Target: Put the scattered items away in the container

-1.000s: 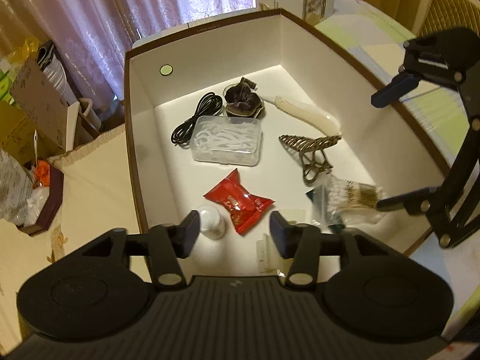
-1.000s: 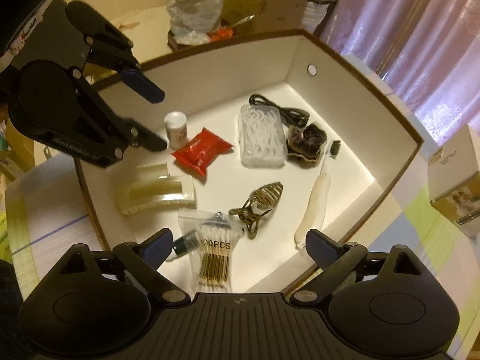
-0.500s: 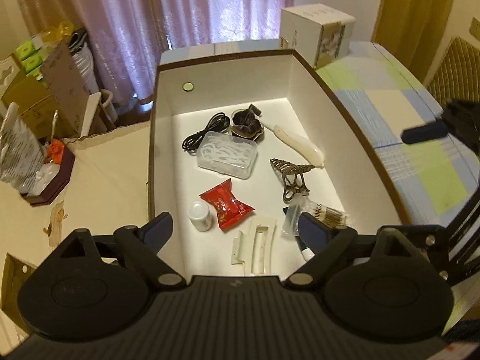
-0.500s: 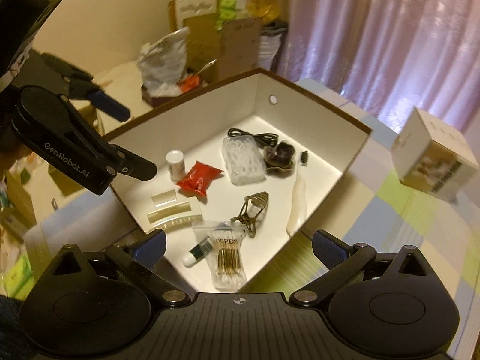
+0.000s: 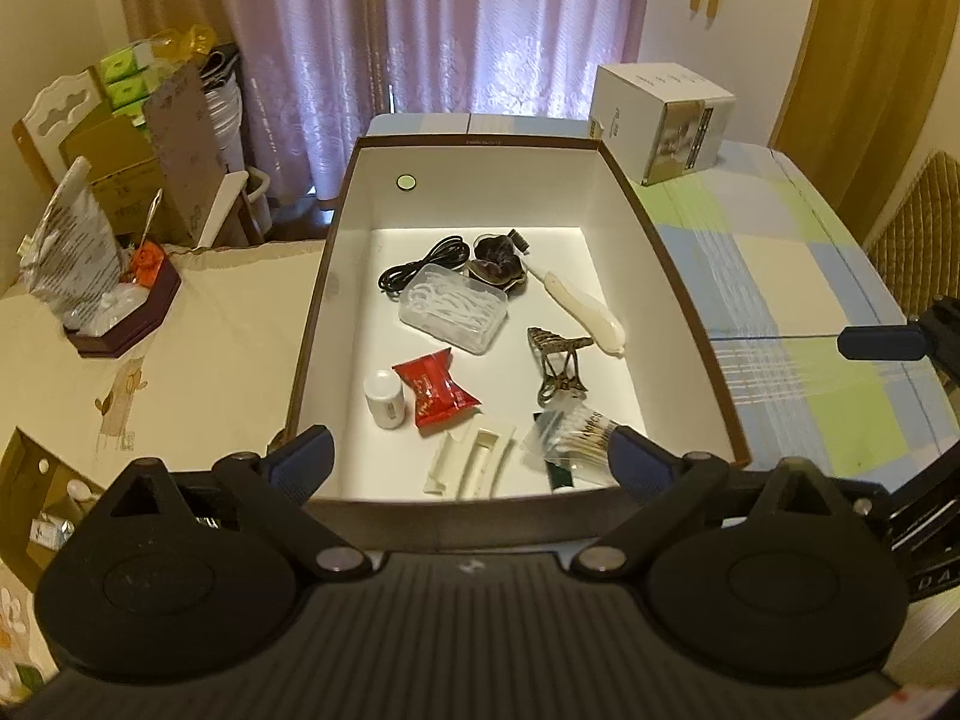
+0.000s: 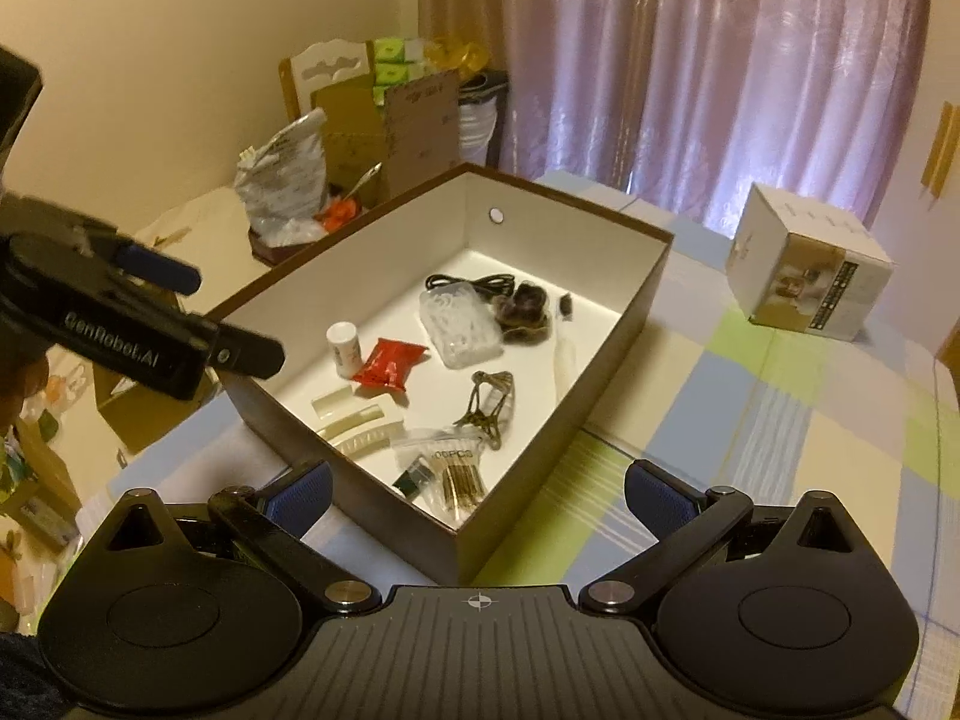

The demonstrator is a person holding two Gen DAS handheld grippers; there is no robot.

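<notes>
Fingers first: both pairs are spread wide and carry nothing. On the left gripper (image 5: pixel 465 456) the blue-padded fingers (image 5: pixel 303 457) sit at the lower left and lower right of its own view, straddling the near wall of the container (image 5: pixel 312 324) without touching it, as far as I can tell. The right gripper (image 6: pixel 477 489) is the same, its fingers (image 6: pixel 651 492) splayed to either side of the container's near corner at the lower middle of the right wrist view, clear of the box and of the checked cloth on the desk (image 6: pixel 780 420).

Largest risk is the container itself. It is a light, open cardboard box filling the middle of both views, and a spread finger swung low could catch its brown rim and shove or tip it, spilling what is inside.

Next, the two grippers stand close: the left one crosses the left edge of the right wrist view, so they could knock together over the box.

Then the small white carton (image 5: pixel 660 120) at the upper right of the left view, standing alone on the desk well apart from the container. I cannot tell whether it counts as one of the scattered items; leaving it could leave the job unfinished.

Smallest, the contents. Everything seen loose lies inside: clear plastic case (image 5: pixel 453 307), cream hair clip (image 5: pixel 471 459), cotton swab packet (image 5: pixel 570 435), red sachet (image 5: pixel 435 387), bronze claw clip (image 5: pixel 558 360), small white bottle (image 5: pixel 384 399). A careless reach could flick the lighter ones out.
</notes>
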